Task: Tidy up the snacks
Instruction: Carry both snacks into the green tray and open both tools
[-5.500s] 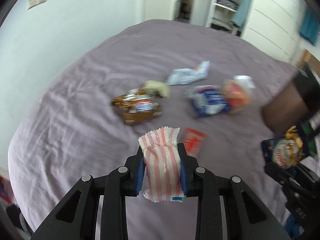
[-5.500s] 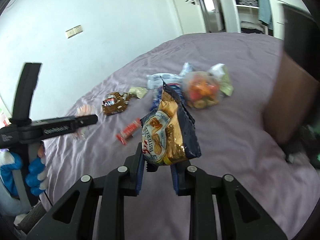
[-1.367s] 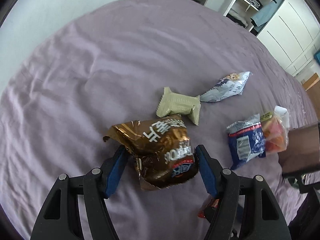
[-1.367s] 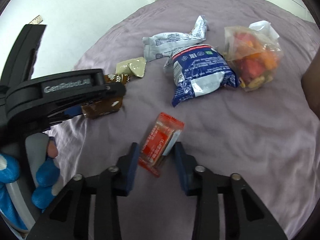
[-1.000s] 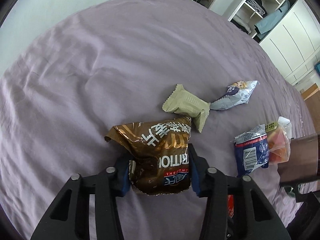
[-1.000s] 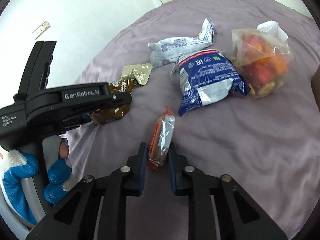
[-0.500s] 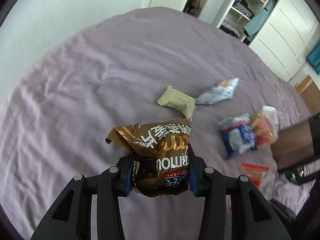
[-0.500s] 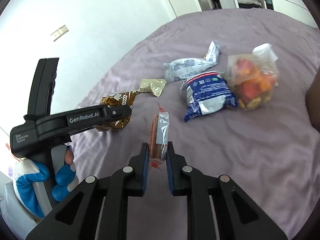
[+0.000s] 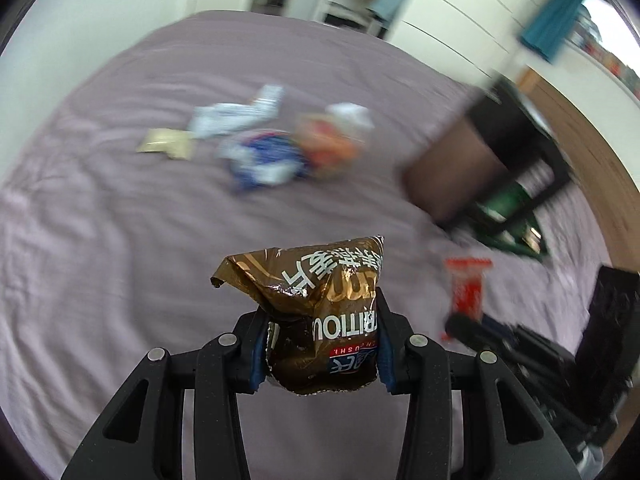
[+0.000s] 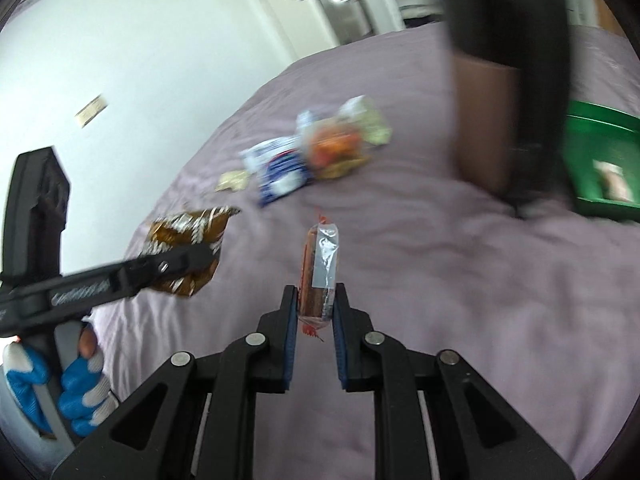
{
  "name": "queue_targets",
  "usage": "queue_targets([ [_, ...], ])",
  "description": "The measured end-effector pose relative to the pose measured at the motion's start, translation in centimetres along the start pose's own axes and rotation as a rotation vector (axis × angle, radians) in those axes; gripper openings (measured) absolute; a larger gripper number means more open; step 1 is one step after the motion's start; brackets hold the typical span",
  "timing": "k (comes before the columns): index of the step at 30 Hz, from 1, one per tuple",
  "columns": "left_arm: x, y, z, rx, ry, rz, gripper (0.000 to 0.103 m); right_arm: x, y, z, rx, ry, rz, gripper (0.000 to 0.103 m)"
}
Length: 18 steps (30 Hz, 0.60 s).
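Our left gripper [image 9: 320, 344] clamps the brown snack bag [image 9: 316, 312]; our right gripper [image 10: 316, 312] pinches the red wafer packet [image 10: 320, 268]. Bare purple bedsheet [image 10: 460, 280] lies open ahead, up to the brown box [image 10: 484, 120] and green bin [image 10: 596, 160].

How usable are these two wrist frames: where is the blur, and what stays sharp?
Left wrist view: motion blur smears the loose snacks on the bedsheet and the wardrobe; the brown packet in the left gripper stays crisp. Right wrist view: similar smear on the dark box; the red bar in the right gripper is sharp. Both show fisheye bending.
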<state>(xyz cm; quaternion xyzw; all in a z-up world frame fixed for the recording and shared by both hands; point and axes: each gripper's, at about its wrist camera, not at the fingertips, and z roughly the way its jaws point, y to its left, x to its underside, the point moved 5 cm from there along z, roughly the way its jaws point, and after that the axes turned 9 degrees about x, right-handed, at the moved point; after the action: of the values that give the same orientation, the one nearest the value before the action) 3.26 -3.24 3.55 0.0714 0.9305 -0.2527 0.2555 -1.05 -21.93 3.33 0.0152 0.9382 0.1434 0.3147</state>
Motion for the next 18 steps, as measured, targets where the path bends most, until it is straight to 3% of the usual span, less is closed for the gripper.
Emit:
queue_targets([
  [10, -0.5, -18.4, 5.6, 0.184, 0.087, 0.256, 0.038, -1.2, -15.5, -7.3, 0.213, -0.131, 0.170, 0.000],
  [18, -2.6, -28.3, 12.5, 0.237, 0.132, 0.350, 0.038, -4.2, -26.7, -8.0, 0.327, -0.183, 0.243, 0.000],
])
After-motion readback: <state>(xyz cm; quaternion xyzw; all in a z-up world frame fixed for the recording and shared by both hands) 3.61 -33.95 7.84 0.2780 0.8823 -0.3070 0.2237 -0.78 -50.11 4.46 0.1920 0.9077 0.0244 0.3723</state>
